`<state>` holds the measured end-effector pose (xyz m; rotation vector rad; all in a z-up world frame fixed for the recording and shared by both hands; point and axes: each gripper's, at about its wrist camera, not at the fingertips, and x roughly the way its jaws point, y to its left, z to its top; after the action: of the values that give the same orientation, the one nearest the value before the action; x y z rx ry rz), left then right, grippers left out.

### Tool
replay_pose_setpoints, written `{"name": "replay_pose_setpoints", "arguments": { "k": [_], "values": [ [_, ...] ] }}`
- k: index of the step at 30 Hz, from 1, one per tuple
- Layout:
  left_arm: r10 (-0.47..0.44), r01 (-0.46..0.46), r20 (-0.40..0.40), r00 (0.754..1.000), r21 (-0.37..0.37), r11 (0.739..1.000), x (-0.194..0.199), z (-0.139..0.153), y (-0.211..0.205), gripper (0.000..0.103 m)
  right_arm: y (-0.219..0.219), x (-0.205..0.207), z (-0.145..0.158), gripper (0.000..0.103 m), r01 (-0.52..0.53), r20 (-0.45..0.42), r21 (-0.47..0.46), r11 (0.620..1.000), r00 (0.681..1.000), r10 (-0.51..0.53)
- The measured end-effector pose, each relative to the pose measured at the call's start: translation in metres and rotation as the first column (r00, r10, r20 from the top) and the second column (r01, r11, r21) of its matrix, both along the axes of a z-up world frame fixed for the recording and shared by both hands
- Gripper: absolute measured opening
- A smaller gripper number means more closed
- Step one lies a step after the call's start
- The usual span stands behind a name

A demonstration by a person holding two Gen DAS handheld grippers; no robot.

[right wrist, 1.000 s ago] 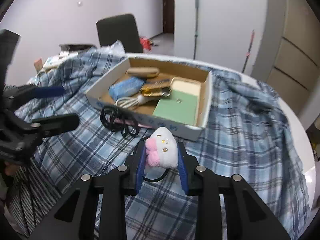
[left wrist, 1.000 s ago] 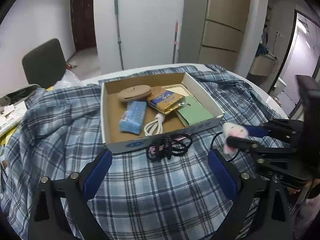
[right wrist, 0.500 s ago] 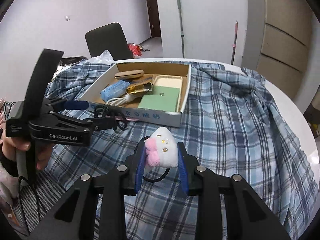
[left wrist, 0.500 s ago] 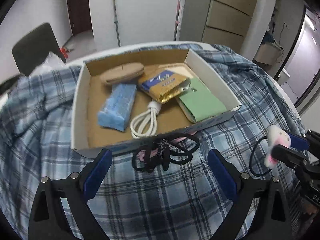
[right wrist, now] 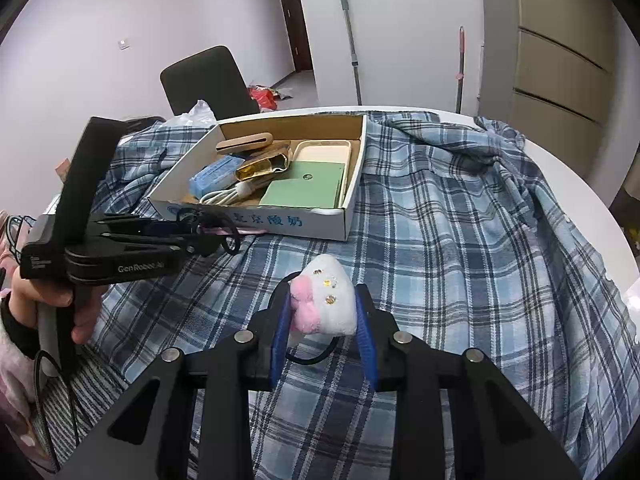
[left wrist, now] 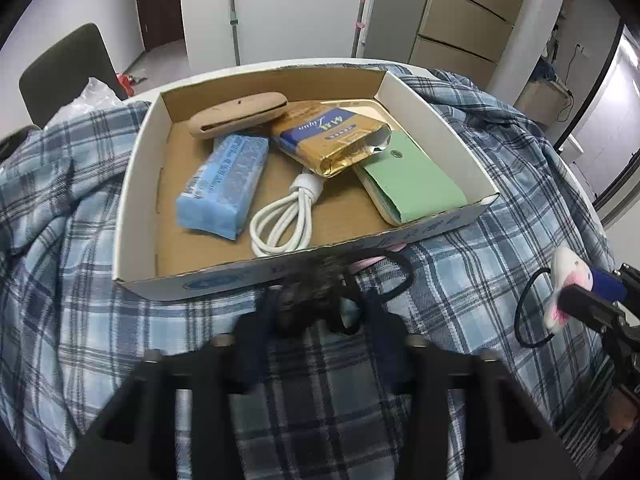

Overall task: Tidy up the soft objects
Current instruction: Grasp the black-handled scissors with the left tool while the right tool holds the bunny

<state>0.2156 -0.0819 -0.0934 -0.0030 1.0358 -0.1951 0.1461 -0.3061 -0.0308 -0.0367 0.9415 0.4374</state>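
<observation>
Left gripper (left wrist: 320, 316) at the black hair ties, right gripper (right wrist: 324, 320) clamped on a plush hair tie.

Blue plaid cloth (right wrist: 460, 240) covers a round white table (right wrist: 592, 196); a dark chair (right wrist: 204, 80) stands far left. Black hair ties (left wrist: 344, 280) lie between the left fingers, narrowed around them, just near of the cardboard box (left wrist: 132, 184). Plush hair tie (right wrist: 324, 308) sits right, pinched between the blue pads.

Cloth (right wrist: 460, 240): blue-and-white plaid. Box (left wrist: 136, 184): white outside with blue print, brown inside. Packet (left wrist: 224, 188): light blue. Cable (left wrist: 284, 220): white. Pouch (left wrist: 408, 184): green. Wrapper (left wrist: 332, 140): gold and blue. Plush (right wrist: 326, 306): white and pink. Hair ties (left wrist: 352, 288): black.
</observation>
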Motion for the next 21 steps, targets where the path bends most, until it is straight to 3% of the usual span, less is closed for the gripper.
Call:
{"name": "replay_pose_setpoints", "arguments": {
  "k": [2, 5, 21],
  "values": [
    [-0.005, 0.004, 0.020, 1.000, 0.012, 1.000, -0.005, 0.005, 0.002, 0.019, 0.000, -0.001, 0.001, 0.030, 0.006, 0.003, -0.005, 1.000, 1.000, -0.006],
    [0.022, -0.021, 0.047, 0.999, -0.032, 0.999, -0.015, 0.019, 0.010, 0.015, 0.000, -0.003, 0.003, 0.030, 0.011, 0.007, -0.008, 1.000, 1.000, -0.011],
    [0.056, -0.047, 0.191, 0.980, -0.053, 0.997, -0.066, 0.096, 0.027, 0.014, 0.022, -0.024, 0.044, 0.030, -0.043, 0.115, 0.010, 0.999, 0.993, 0.042]
  ]
}}
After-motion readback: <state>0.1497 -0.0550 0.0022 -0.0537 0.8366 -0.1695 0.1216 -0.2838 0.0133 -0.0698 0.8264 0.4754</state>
